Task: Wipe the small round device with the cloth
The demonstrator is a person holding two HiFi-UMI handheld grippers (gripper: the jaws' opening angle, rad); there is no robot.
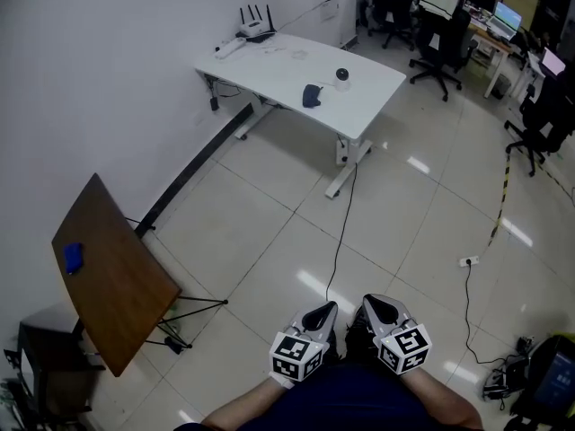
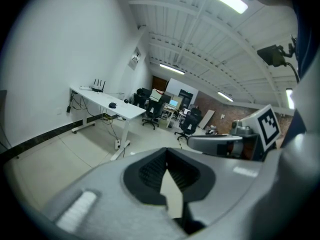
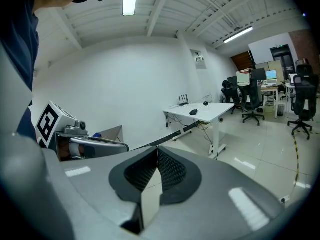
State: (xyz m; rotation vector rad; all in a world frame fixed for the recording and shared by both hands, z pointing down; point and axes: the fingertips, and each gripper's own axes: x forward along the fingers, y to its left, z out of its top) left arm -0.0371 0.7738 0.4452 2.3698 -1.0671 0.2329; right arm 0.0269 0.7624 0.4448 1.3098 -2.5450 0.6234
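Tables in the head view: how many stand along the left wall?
2: the white desk far ahead, bearing the small round device and dark cloth, and the brown table tilted at lower left. More desks at top right are partly hidden.

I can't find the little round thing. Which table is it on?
The white desk, the farther one: the small round device sits there beside a dark cloth. The nearer brown table holds only a small blue object.
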